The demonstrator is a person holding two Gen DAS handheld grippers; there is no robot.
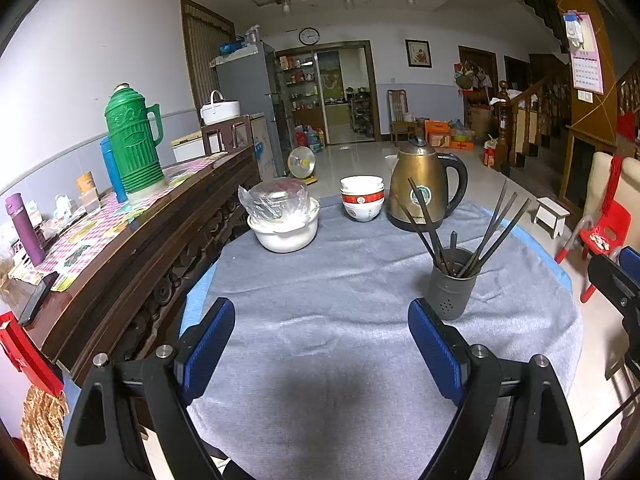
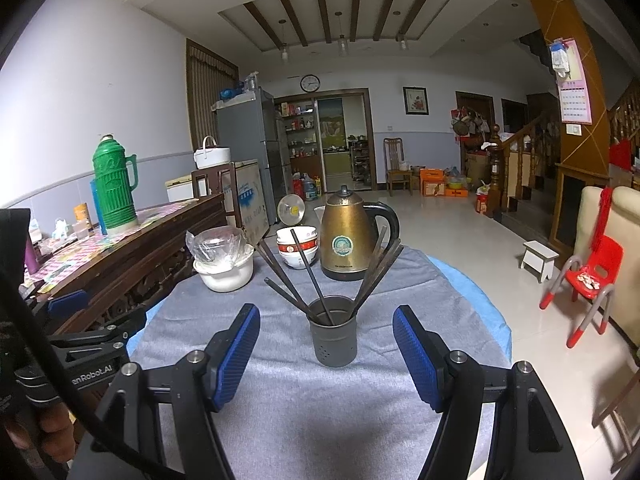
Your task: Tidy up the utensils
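A dark grey perforated holder (image 1: 452, 284) stands on the grey cloth of the round table (image 1: 320, 300), with several dark chopsticks (image 1: 492, 232) fanned out of it. In the right wrist view the holder (image 2: 333, 332) stands straight ahead with the chopsticks (image 2: 308, 276) leaning left and right. My left gripper (image 1: 322, 328) is open and empty, to the left of the holder. My right gripper (image 2: 326, 338) is open and empty, just short of the holder, a finger on each side.
A gold kettle (image 1: 424, 184), stacked bowls (image 1: 362, 198) and a white pot covered with plastic (image 1: 284, 220) stand at the table's far side. A wooden sideboard (image 1: 132, 236) with a green thermos (image 1: 134, 140) lies left. A red chair (image 2: 588, 280) stands right.
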